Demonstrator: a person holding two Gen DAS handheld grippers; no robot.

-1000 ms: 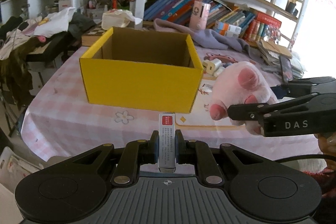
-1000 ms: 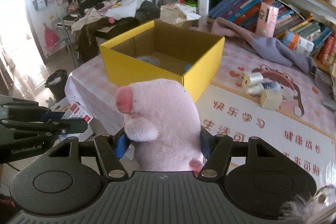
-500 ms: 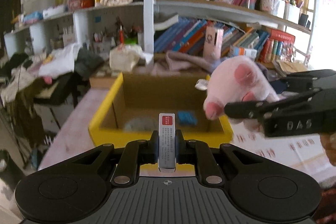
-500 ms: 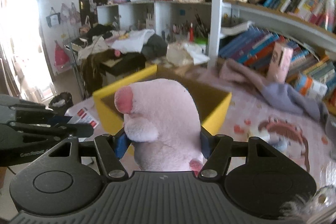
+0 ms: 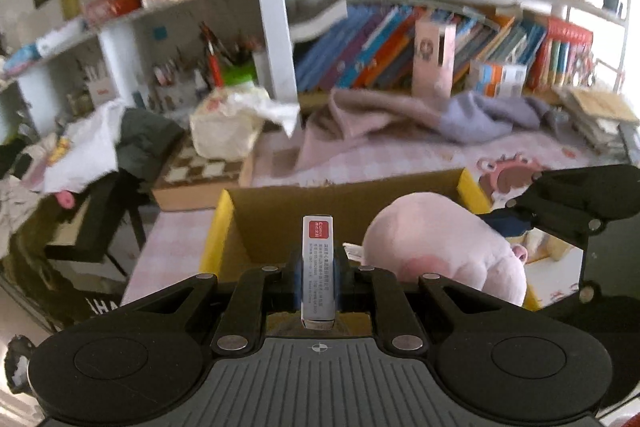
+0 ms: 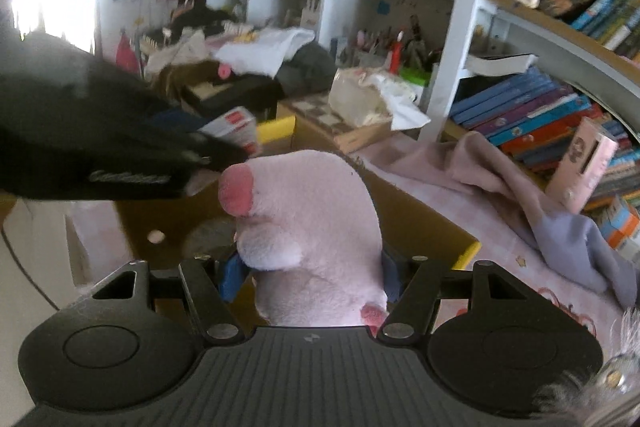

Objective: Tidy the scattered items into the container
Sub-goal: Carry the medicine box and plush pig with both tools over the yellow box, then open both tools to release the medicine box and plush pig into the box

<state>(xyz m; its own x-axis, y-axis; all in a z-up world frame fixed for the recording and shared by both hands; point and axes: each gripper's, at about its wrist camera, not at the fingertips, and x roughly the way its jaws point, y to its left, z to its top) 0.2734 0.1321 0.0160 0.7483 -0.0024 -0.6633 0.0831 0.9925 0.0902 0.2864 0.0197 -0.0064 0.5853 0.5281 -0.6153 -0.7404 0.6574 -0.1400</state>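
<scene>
I have both grippers over the open yellow cardboard box with plain brown inner walls (image 5: 340,203), low in the centre of both views. My left gripper (image 5: 318,277) pinches a slim, stiff, rectangular white carton with a red label (image 5: 317,267), standing upright between its pads. My right gripper (image 6: 308,275) clamps a soft, rounded pink plush toy with darker pink paw pads (image 6: 308,227), its fuzzy body bulging between blue pads. Neither item is released yet, so I judge both drops remain. A blurred grey shape (image 6: 208,231) already lies on the box floor, at lower left of the right view. Beyond, a lilac cloth (image 5: 460,115) lies crumpled on the checked pink tablecloth (image 5: 360,159).
</scene>
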